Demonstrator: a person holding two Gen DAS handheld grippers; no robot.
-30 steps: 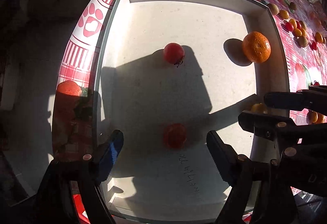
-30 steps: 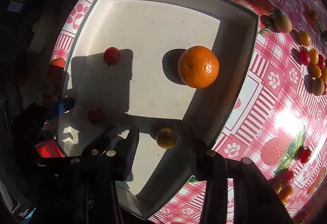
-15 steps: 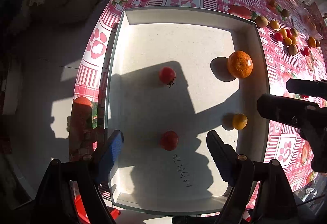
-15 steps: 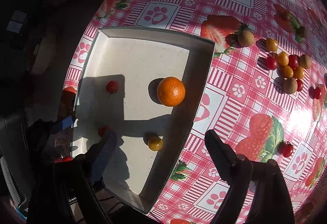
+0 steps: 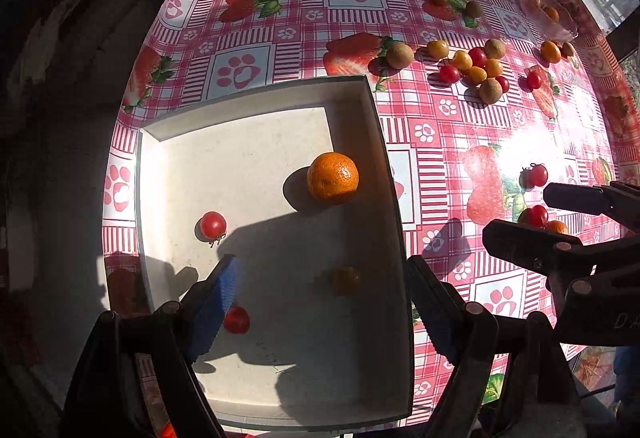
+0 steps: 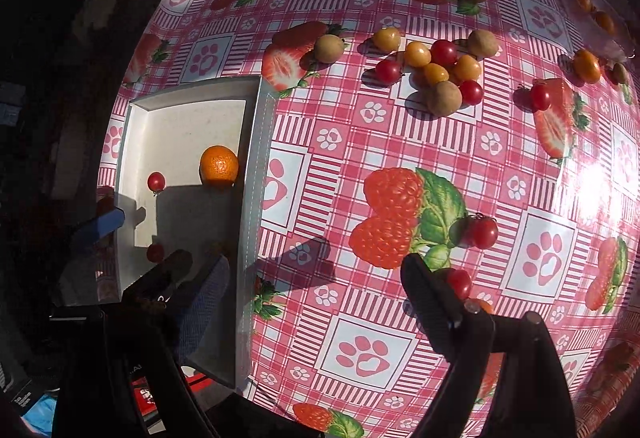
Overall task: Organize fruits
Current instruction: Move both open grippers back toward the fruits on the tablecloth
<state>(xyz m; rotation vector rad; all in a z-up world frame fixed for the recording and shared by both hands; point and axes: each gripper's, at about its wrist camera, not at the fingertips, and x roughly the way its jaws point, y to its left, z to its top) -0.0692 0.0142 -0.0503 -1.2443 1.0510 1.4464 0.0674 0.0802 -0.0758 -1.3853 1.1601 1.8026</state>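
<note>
A white tray (image 5: 248, 158) holds an orange (image 5: 333, 177), a red tomato (image 5: 213, 224), a second tomato (image 5: 237, 319) in shadow and a small yellow fruit (image 5: 346, 280) in shadow. My left gripper (image 5: 324, 302) hangs open and empty above the tray's near half. My right gripper (image 6: 316, 298) is open and empty over the tablecloth, just right of the tray (image 6: 184, 126). Two loose tomatoes (image 6: 484, 232) lie by its right finger. A cluster of small red, yellow and brown fruits (image 6: 436, 66) lies farther back.
The table has a red checked cloth (image 5: 440, 142) printed with strawberries and paw marks. More fruits (image 5: 550, 52) and a clear container (image 5: 548, 14) sit at the far right. The table edge runs left of the tray, with dark floor beyond.
Both grippers rose and drifted right, away from the tray floor. The right gripper's jaws widened, left the small yellow fruit in the tray, and now stand over the cloth.
</note>
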